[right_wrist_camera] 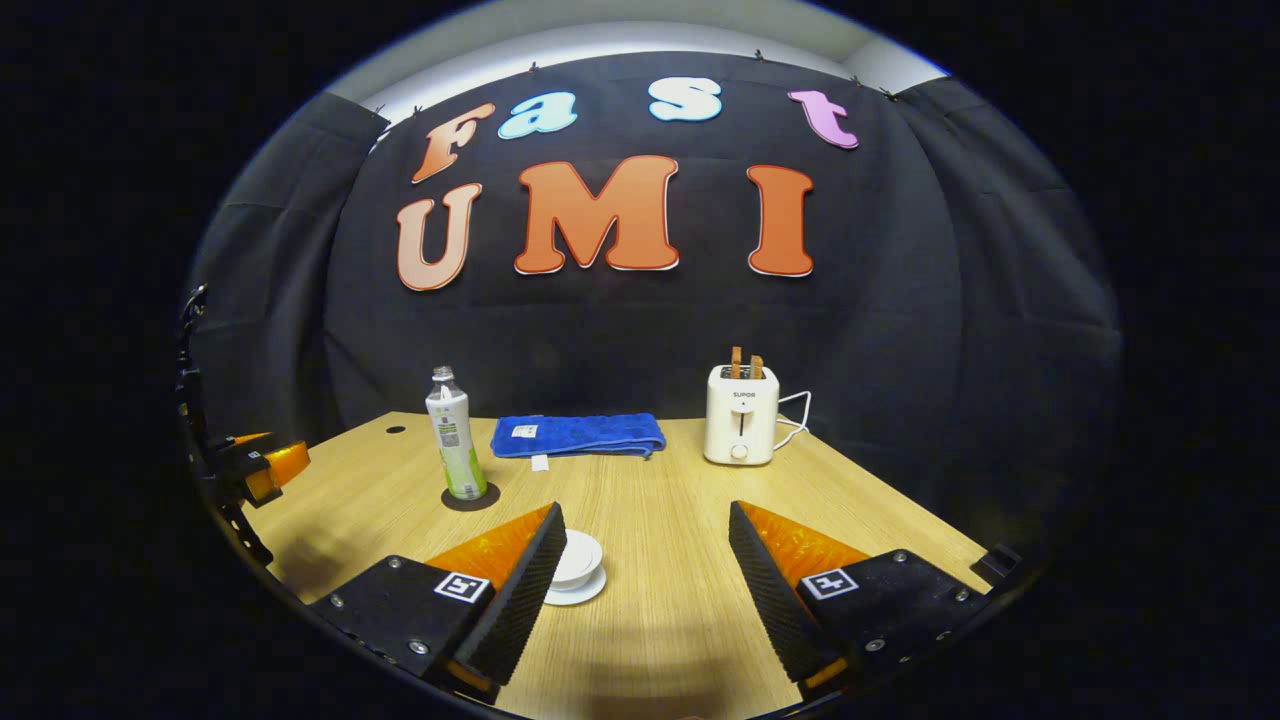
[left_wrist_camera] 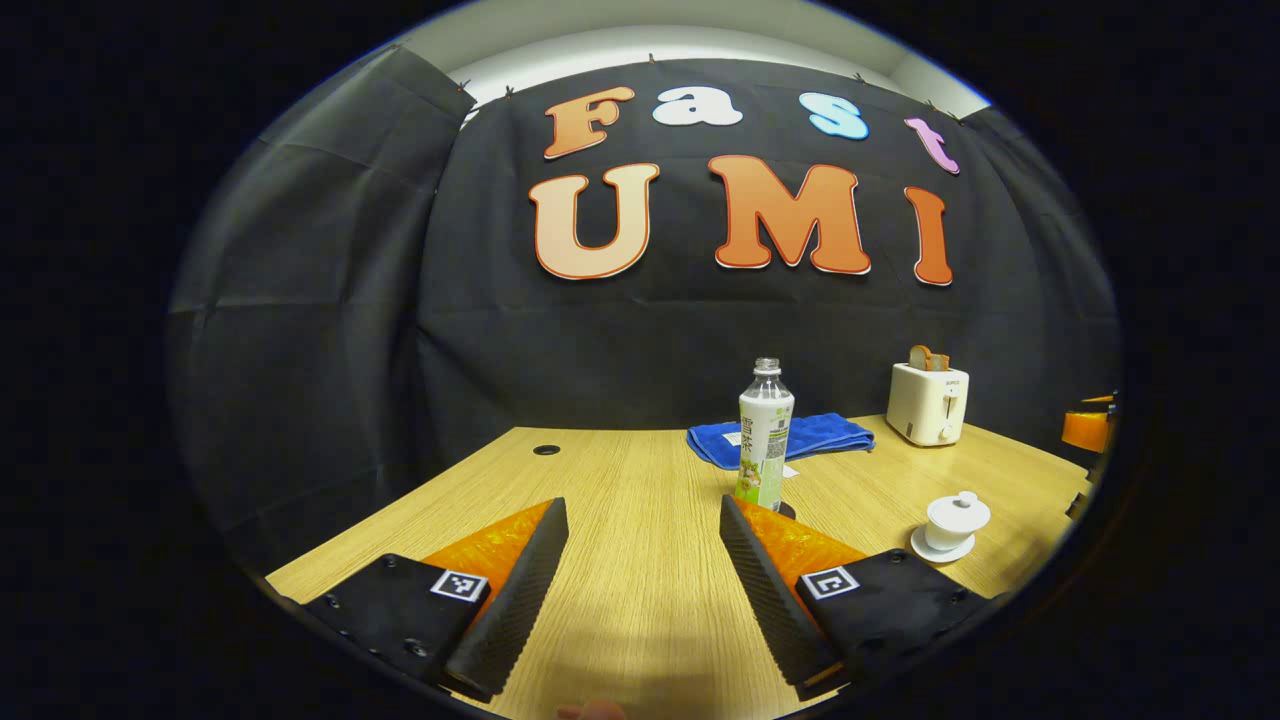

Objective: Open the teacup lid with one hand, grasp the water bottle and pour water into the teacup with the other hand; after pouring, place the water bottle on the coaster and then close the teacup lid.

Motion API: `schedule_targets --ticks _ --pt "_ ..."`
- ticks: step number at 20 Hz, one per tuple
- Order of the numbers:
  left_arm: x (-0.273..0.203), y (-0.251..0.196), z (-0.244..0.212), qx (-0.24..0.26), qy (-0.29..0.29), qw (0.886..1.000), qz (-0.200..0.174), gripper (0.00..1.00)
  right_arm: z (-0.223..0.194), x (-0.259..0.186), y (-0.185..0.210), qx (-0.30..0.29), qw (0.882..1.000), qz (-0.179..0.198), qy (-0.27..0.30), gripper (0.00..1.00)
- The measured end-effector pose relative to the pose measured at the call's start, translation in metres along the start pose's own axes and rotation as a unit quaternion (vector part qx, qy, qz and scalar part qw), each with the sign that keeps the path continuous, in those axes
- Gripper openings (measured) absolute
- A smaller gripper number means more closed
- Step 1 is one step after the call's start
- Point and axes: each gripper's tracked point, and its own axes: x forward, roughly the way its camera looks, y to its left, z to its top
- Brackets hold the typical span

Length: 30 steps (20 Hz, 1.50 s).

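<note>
The wooden table (left_wrist_camera: 640, 560) spread across both views, the blue towel (right_wrist_camera: 578, 435) folded at its far edge by the booth wall. In the right gripper view the white toaster (right_wrist_camera: 741, 413) faced front with its cord showing; the left gripper view caught it at an angle. The water bottle (left_wrist_camera: 764, 435) stood upright, uncapped, on the dark coaster (right_wrist_camera: 470, 497). The lidded teacup (left_wrist_camera: 956, 518) sat on its saucer, well right of the bottle, partly hidden behind a finger in the right gripper view. The left gripper (left_wrist_camera: 643, 520) and the right gripper (right_wrist_camera: 645, 525) both hovered low over the table, fingers spread wide, gripping nothing.
</note>
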Motion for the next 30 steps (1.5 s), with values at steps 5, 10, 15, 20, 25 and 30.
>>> schedule_targets --ticks 5,10,15,20,25,30 --pt "-0.005 -0.011 -0.003 0.006 -0.004 1.0 -0.004 0.98 -0.007 -0.004 -0.016 0.017 1.0 -0.023 -0.01 0.98" --pt "-0.004 -0.001 0.001 -0.001 -0.009 1.0 0.009 0.98 -0.003 -0.003 -0.012 0.003 1.0 -0.02 -0.019 0.97" --pt "-0.005 0.02 0.005 -0.011 -0.018 0.999 0.048 0.98 -0.002 0.001 -0.011 -0.003 1.0 -0.018 -0.019 0.97" --pt "-0.005 0.016 0.008 -0.01 -0.025 0.999 0.043 0.95 -0.001 0.0 -0.019 0.003 0.999 -0.026 -0.023 0.97" --pt "-0.012 0.008 0.02 0.01 -0.045 0.998 0.039 0.98 -0.001 0.001 -0.022 0.007 0.999 -0.028 -0.027 0.98" --pt "-0.014 0.006 0.023 0.007 -0.048 0.998 0.04 0.98 -0.002 -0.001 -0.026 0.009 0.999 -0.028 -0.027 0.97"
